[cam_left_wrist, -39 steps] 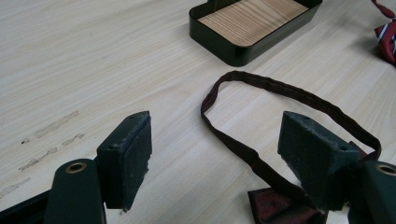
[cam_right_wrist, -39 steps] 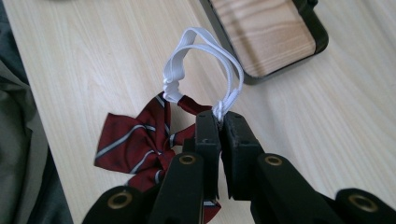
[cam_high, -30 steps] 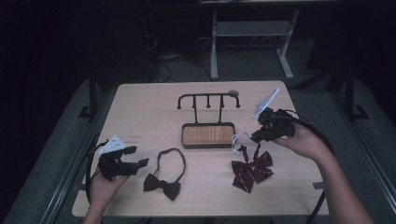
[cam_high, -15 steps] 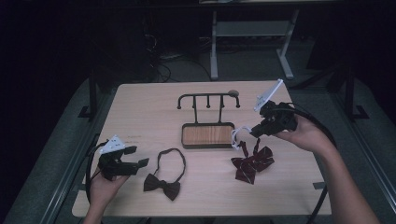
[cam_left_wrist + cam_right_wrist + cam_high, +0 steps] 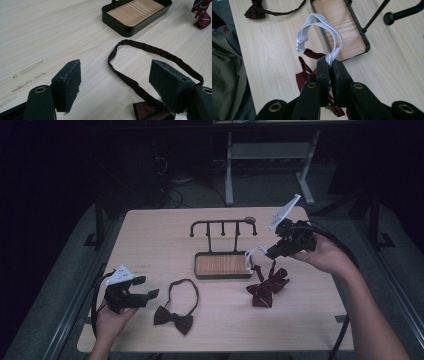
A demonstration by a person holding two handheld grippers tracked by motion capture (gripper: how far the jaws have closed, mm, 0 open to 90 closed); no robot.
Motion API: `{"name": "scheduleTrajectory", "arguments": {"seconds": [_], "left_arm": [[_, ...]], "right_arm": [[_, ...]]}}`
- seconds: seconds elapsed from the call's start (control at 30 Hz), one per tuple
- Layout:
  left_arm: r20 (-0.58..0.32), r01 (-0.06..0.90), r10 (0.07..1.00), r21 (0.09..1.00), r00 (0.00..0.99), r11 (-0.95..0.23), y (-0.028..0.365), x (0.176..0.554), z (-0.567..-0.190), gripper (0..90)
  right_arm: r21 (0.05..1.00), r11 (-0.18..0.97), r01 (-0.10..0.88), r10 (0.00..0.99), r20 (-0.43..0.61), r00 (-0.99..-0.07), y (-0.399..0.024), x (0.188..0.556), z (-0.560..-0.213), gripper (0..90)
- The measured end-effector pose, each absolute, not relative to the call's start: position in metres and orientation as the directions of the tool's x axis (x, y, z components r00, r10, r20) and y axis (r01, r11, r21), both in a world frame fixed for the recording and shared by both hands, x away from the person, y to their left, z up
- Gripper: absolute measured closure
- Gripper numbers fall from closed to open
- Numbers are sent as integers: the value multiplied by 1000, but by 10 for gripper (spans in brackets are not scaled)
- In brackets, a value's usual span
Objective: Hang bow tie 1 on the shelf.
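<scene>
Place: a lab or test room set up for recording handling work, not a home.
Table: a single pale wood-grain table (image 5: pixel 150 240) stands alone on grey carpet (image 5: pixel 60 285).
Background: dark and unlit; the legs of a metal-framed bench (image 5: pixel 270 155) and loose cables on the floor (image 5: pixel 175 190) lie behind the table.
Props: bow ties and a small hook stand with a wooden tray (image 5: pixel 222 264) are laid out neatly like samples.
</scene>
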State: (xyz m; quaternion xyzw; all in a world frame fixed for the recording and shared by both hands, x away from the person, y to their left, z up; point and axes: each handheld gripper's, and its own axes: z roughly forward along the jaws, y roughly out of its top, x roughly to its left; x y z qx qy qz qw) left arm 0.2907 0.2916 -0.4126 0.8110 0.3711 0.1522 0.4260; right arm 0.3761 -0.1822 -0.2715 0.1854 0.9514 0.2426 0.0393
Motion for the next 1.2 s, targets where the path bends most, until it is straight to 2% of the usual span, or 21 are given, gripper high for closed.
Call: {"name": "scheduleTrajectory", "arguments": {"seconds": [0.87,1.2], "left_arm": [[-81,478,731,804,677,-354,291,291,-413,255],[-79,477,729,803,680,-357,291,291,-413,255]], "right_arm": [[453,821,347,399,-20,-917,-166,401,-240,854],[440,802,405,458,-17,-889,-170,425,-245,865]]}}
